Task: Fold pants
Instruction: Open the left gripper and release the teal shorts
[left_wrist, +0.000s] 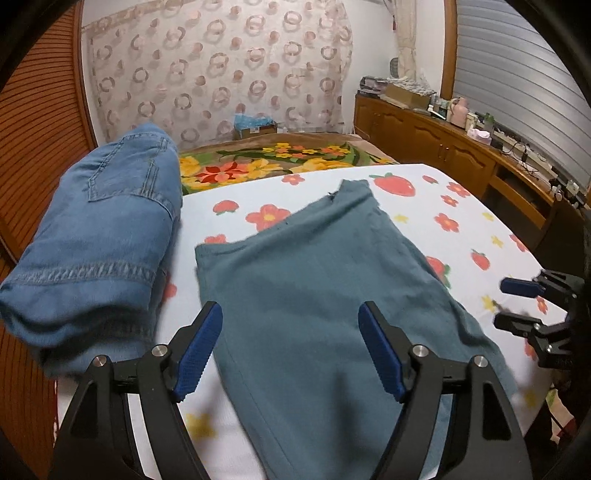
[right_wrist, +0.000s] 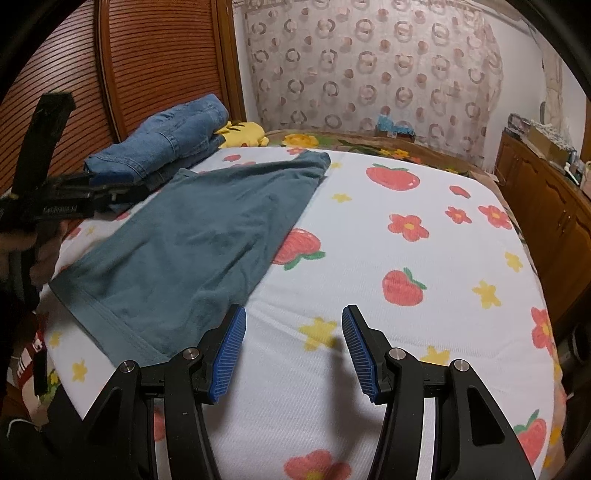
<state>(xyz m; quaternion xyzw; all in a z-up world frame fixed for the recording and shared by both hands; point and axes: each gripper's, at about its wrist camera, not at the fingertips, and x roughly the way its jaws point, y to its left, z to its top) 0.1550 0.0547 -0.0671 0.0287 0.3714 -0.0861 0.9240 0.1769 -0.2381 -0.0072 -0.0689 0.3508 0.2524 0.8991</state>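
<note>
Teal pants (left_wrist: 314, 295) lie folded flat on the strawberry-print sheet (left_wrist: 461, 221), with the waistband toward me. My left gripper (left_wrist: 290, 314) hovers open over their near half, and its blue pads stand wide apart with nothing pinched between them. In the right wrist view the same pants (right_wrist: 192, 240) lie at the left. My right gripper (right_wrist: 294, 314) is open over bare sheet (right_wrist: 406, 332), just right of the waistband corner. The left gripper (right_wrist: 92, 188) shows at the left edge above the pants, held by a hand. The right gripper (left_wrist: 517, 302) shows at the right edge, open.
Folded blue jeans (left_wrist: 103, 229) are stacked left of the teal pants, also seen as jeans (right_wrist: 166, 144) next to a yellow plush toy (right_wrist: 243, 133). A floral blanket (left_wrist: 277, 162) lies beyond. A wooden cabinet (left_wrist: 443, 147) with clutter runs along the right, and a louvred wooden panel (right_wrist: 147, 55) stands at the left.
</note>
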